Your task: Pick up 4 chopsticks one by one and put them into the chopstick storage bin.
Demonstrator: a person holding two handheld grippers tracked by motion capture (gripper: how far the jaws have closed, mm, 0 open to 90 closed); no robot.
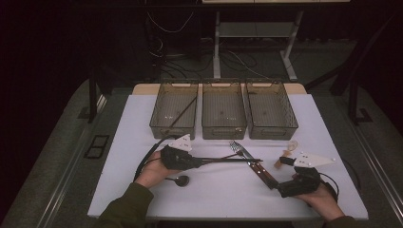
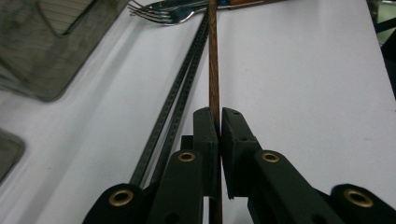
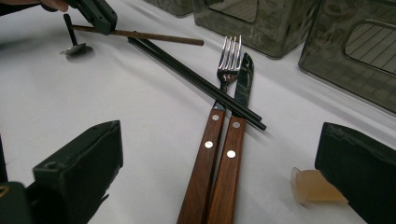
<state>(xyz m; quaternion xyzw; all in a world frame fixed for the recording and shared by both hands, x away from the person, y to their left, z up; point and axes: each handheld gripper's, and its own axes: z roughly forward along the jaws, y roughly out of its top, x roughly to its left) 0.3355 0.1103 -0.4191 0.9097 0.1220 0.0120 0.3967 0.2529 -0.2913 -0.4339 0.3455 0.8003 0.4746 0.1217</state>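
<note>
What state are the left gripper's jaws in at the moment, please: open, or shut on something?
Shut: the left gripper clamps a thin brown chopstick, its jaws pressed against either side of it in the left gripper view.

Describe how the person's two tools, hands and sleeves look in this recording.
Both tools are black. The left tool and the right tool each carry a pale three-cornered plate on top and trail a black cable. In the left gripper view, brass-coloured rivets stud the jaw links. The person wears olive-green sleeves; the hands are ungloved.
</note>
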